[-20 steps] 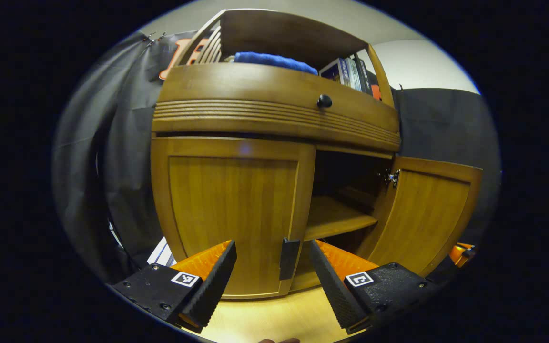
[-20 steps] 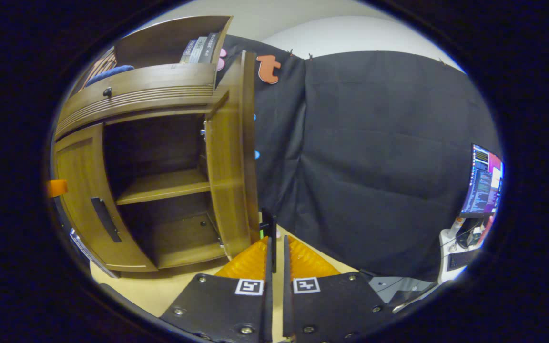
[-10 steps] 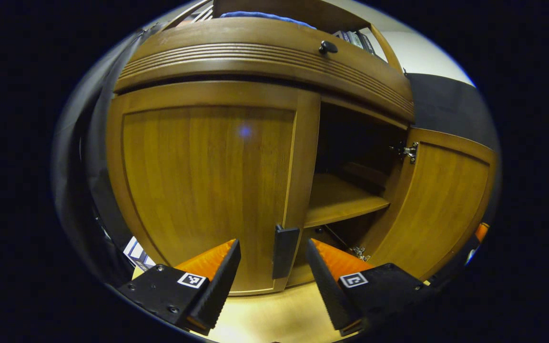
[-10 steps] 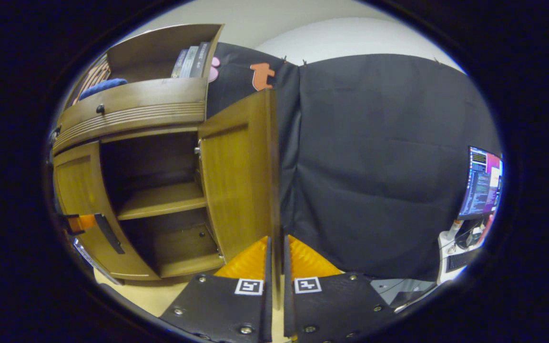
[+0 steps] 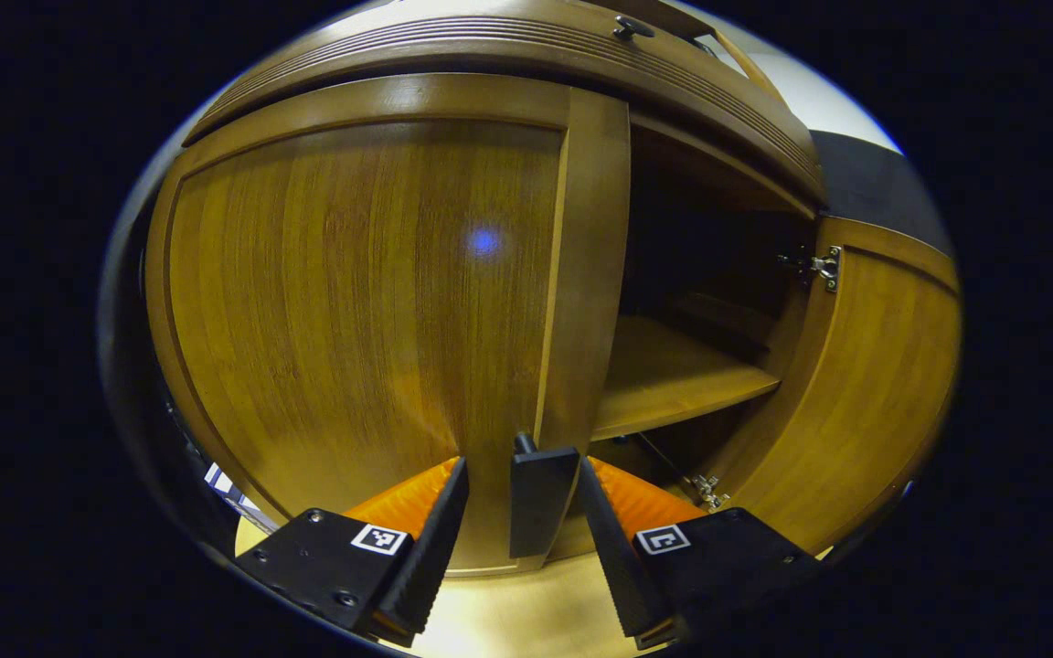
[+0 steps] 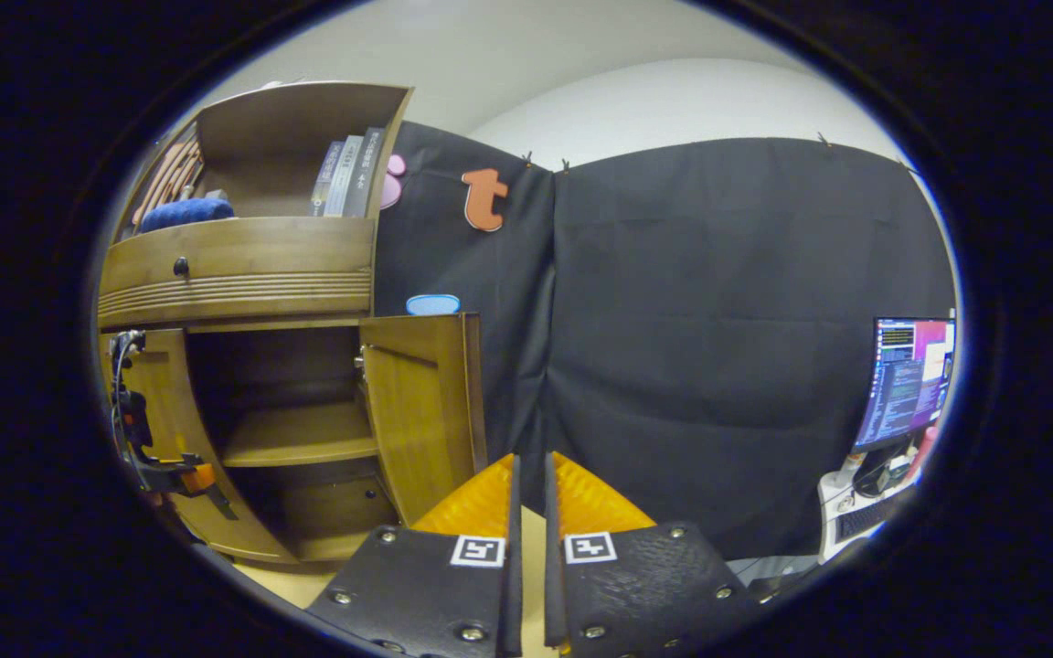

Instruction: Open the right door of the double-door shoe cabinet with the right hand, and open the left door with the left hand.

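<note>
— While the left door point(image 5: 371, 292) stays flush with the shoe cabinet point(image 6: 234, 274), where does its handle point(image 5: 537, 498) sit for the left gripper point(image 5: 519, 530)?

— Between the fingers. That gripper is spread wide, one finger on each side of the dark vertical handle at the door's free edge, with gaps on both sides; neither finger touches it, so it holds nothing.

— And the right door point(image 6: 421, 407)?

— It stands swung out on its hinge point(image 5: 821, 267), leaving the shelf point(image 5: 673, 375) and the dark compartment exposed. The right gripper point(image 6: 527, 512) is drawn away from it, fingers nearly together with only a thin slit between them, gripping nothing.

— Any room around it?

— Open desk point(image 6: 289, 585) lies below, and the right door's outer edge is near the black cloth wall point(image 6: 728, 366). A monitor point(image 6: 909, 379) sits far off at the side.
</note>
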